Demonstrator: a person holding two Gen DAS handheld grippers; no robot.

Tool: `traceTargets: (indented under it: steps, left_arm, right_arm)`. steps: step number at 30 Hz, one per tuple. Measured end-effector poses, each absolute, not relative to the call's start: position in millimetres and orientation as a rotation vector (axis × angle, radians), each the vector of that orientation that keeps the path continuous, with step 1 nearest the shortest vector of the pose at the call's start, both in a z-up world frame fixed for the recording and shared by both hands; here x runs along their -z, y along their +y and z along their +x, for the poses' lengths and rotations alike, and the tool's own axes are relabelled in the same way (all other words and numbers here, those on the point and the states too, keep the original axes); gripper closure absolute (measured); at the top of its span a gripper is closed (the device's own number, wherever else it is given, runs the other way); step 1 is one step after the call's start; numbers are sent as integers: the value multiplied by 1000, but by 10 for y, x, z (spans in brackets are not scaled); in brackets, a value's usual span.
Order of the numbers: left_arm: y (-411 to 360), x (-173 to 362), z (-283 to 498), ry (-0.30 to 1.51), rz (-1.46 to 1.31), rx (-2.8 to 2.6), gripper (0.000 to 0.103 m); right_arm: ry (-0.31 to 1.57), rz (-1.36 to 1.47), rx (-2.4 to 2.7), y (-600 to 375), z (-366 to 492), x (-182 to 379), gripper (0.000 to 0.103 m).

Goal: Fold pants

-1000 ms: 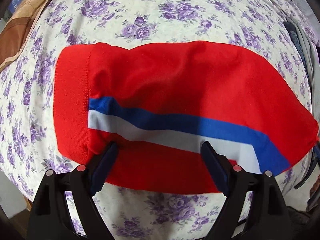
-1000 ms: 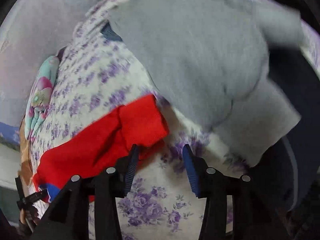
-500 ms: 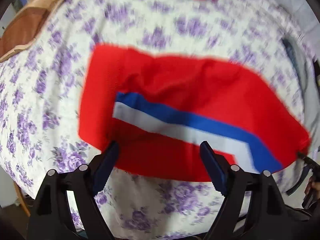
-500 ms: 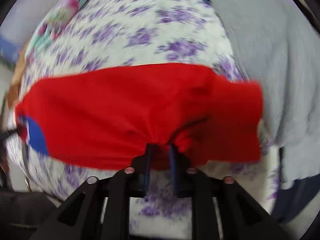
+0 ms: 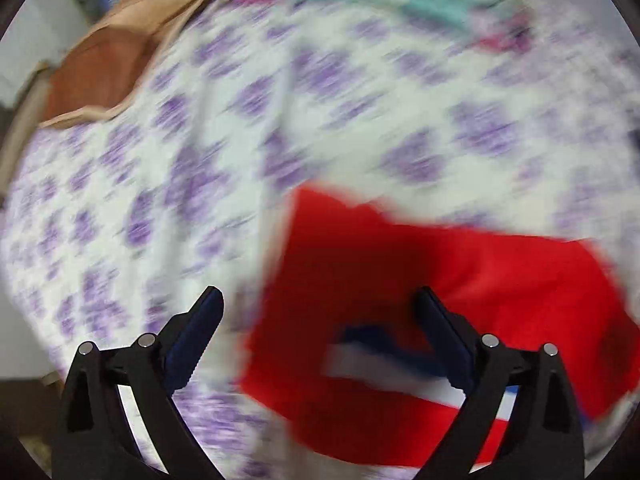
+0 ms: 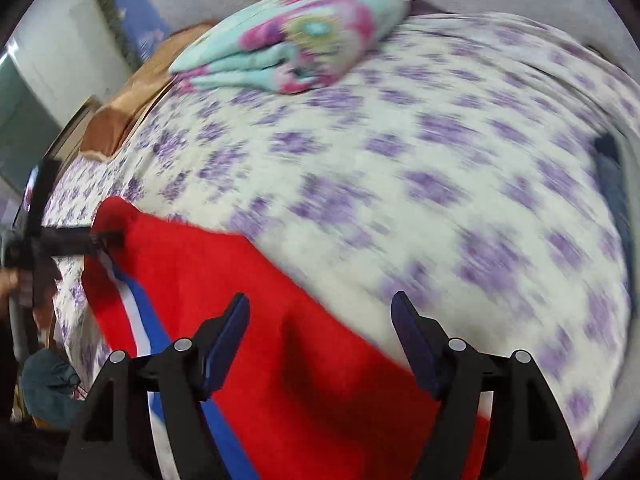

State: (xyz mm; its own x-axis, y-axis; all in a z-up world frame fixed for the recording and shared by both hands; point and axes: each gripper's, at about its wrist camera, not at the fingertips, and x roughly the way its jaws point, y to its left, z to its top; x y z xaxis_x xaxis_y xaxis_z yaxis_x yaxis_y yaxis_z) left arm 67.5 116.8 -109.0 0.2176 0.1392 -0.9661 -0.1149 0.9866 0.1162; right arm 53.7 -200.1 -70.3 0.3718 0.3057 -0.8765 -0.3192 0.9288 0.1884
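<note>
Red pants [image 6: 320, 380] lie folded over on the floral bed [image 6: 440, 200], both grippers' fingers [image 6: 228, 340] having just opened, released and empty, the fold laid.

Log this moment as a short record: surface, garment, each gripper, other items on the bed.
surface: bed sheet, white with purple flowers
garment: red pants with a blue and white stripe, lying on the sheet
left gripper: jaws just opened wider, nothing gripped
right gripper: jaws just opened, over the pants, nothing gripped
other items: folded floral blanket at the far end
</note>
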Motion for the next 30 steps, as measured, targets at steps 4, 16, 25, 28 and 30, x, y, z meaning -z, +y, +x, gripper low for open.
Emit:
traceTargets:
  steps: [4, 16, 25, 28, 30]
  left_arm:
    - [1376, 1161, 488, 1365, -157, -173, 7]
    - [737, 507, 481, 1209, -74, -10, 9]
    - [130, 1093, 612, 1354, -83, 57, 9]
    - [98, 1427, 629, 1426, 56, 19, 7]
    - [133, 1411, 607, 1409, 29, 25, 7]
  right_arm:
    - [1167, 59, -493, -1669, 883, 840, 43]
    - [1319, 19, -827, -1403, 352, 1053, 61]
    - [1328, -2, -905, -1388, 370, 1035, 51]
    - [1317, 11, -882, -1461, 454, 995, 51]
    - [1287, 4, -851, -1500, 526, 938, 51]
